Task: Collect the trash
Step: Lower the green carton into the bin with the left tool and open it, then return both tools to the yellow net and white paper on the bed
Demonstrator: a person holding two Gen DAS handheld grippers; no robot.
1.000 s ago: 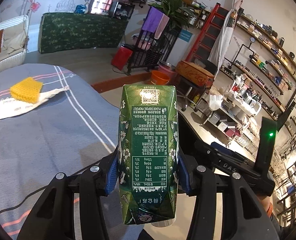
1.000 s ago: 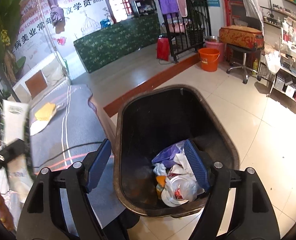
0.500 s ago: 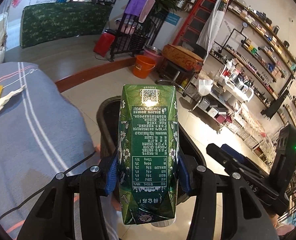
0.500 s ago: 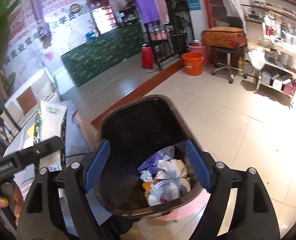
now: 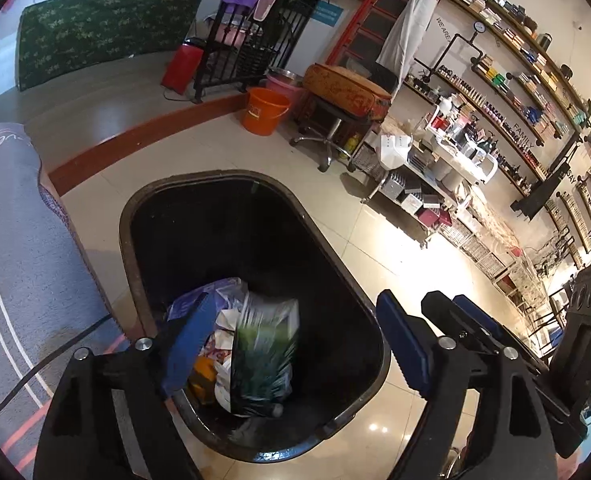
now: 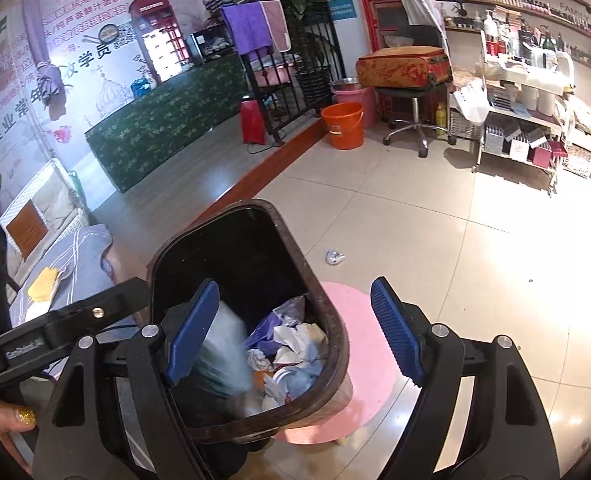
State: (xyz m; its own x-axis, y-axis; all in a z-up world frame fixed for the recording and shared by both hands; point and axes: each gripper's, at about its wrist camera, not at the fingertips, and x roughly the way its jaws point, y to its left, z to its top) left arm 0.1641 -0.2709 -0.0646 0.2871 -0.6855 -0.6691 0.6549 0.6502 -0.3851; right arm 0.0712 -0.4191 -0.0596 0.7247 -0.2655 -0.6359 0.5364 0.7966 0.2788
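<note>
The left gripper [image 5: 291, 344] hangs over the mouth of the black bin [image 5: 135, 248], its jaws opening – the green carton [image 5: 265, 364] is already clear of the pads and blurred in mid-drop onto the crumpled paper and plastic [image 6: 291, 352] heaped in the bottom. Holding the tongs directly above the opening, tilted downward, looks like a way to let the carton land inside rather than on the tiled floor. The right gripper [image 6: 295, 332] is spread wide with nothing between its blue pads, poised above the same bin and free for another pick. On the grey striped cloth [image 6: 83, 256] beside the bin, a yellow sponge-like piece [image 6: 43, 284] lies on a white wrapper – probably the next trash. A small clear scrap [image 6: 334, 257] sits on the floor beyond the bin. The carton's print is too smeared to read; on the far shelf wall "FAMILY" [image 5: 524, 134] is legible, and the left tool's arm carries a small label I cannot make out
</note>
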